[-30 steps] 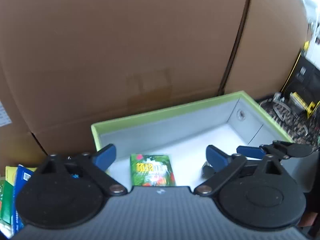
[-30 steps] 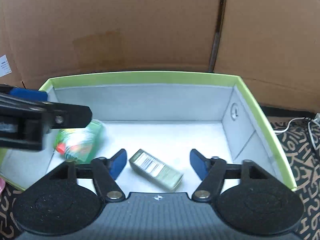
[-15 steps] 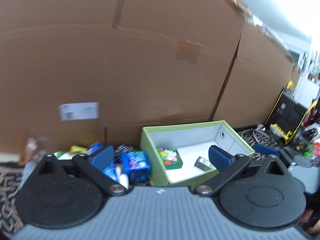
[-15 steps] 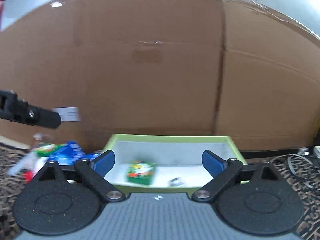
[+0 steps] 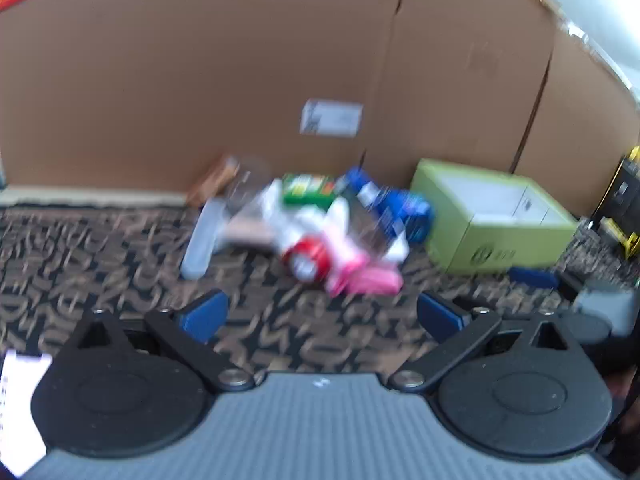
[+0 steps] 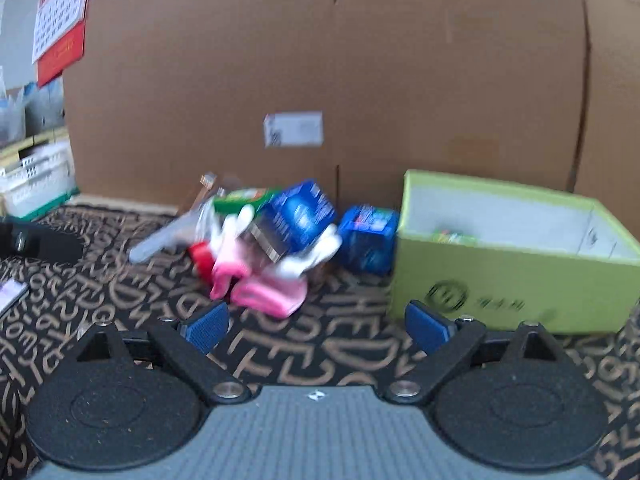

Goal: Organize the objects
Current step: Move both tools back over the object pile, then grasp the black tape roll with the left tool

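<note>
A green open box (image 6: pixel 512 284) stands on the patterned carpet at the right, also in the left wrist view (image 5: pixel 496 236). A green packet (image 6: pixel 450 236) peeks over its rim. To its left lies a pile: blue boxes (image 6: pixel 296 216) (image 5: pixel 400 208), a pink and white item (image 6: pixel 264 284) (image 5: pixel 364 276), a red can (image 5: pixel 306 260), a green box (image 5: pixel 308 190) and a grey bar (image 5: pixel 202 240). My left gripper (image 5: pixel 322 316) is open and empty, short of the pile. My right gripper (image 6: pixel 316 324) is open and empty, between pile and box. The views are blurred.
A large cardboard wall (image 6: pixel 360 80) with a white label (image 6: pixel 294 129) stands behind everything. A white crate (image 6: pixel 32 180) and a red calendar (image 6: pixel 60 16) are at the far left. The right gripper's body (image 5: pixel 600 308) shows at the left view's right edge.
Both grippers have pulled back out of the green box and swung left. The pile on the carpet has come into view. Both stay open and empty.
</note>
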`<state>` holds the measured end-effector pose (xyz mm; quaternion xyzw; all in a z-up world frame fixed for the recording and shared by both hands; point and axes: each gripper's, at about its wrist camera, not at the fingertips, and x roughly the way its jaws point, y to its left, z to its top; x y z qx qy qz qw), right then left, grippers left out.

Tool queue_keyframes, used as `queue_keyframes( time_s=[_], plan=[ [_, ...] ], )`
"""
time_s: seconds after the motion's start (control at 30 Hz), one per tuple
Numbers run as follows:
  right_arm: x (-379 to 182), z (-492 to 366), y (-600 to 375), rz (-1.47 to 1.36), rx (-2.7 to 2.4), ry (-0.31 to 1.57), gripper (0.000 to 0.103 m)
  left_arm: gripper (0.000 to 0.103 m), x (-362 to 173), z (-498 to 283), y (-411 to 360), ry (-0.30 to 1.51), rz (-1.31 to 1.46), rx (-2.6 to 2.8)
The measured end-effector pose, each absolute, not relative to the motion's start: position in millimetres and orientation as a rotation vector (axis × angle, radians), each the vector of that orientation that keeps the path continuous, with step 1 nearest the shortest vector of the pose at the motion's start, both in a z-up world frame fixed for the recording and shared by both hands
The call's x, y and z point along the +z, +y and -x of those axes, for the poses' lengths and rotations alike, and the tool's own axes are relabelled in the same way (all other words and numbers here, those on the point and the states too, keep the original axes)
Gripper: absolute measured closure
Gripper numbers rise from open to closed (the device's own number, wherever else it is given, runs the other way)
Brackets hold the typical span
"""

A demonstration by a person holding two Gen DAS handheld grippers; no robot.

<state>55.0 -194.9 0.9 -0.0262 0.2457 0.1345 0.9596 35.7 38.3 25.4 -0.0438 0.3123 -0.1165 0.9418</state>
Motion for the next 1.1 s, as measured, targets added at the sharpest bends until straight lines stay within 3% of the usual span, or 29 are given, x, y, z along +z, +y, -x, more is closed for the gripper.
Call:
queue_keyframes(
  time_s=[0.1, 0.2, 0.33, 0.5, 0.6, 0.77, 0.93, 0.97, 1.0, 1.1],
  plan=[
    [-9, -57, -185, 0.057, 0.276, 0.518, 0.005, 0.001, -2, -38, 49, 0.717, 0.115, -0.234],
    [-11, -60, -173, 0.079, 0.295, 0.524, 0.009, 0.009, -21, -40, 58, 0.773, 0.169, -0.240],
    [-10, -65, -157, 0.104, 0.340, 0.516, 0.018, 0.042, -32, -42, 63, 0.841, 0.223, -0.262],
    [-8, -84, -129, 0.152, 0.414, 0.499, 0.042, 0.044, -36, -44, 63, 0.838, 0.269, -0.252],
    [-7, -99, -108, 0.180, 0.464, 0.486, 0.048, 0.059, -37, -49, 60, 0.825, 0.245, -0.235],
    [-8, -124, -77, 0.258, 0.452, 0.454, 0.057, 0.060, -39, -61, 61, 0.816, 0.233, -0.247],
    [-5, -127, -73, 0.269, 0.445, 0.446, 0.079, 0.060, -40, -64, 62, 0.808, 0.216, -0.265],
    [-1, -122, -78, 0.256, 0.444, 0.438, 0.094, 0.060, -41, -64, 62, 0.807, 0.215, -0.269],
    [4, -115, -87, 0.224, 0.459, 0.441, 0.100, 0.060, -41, -64, 63, 0.806, 0.214, -0.276],
    [14, -95, -116, 0.110, 0.492, 0.496, 0.100, 0.060, -41, -67, 65, 0.805, 0.209, -0.294]
  ],
)
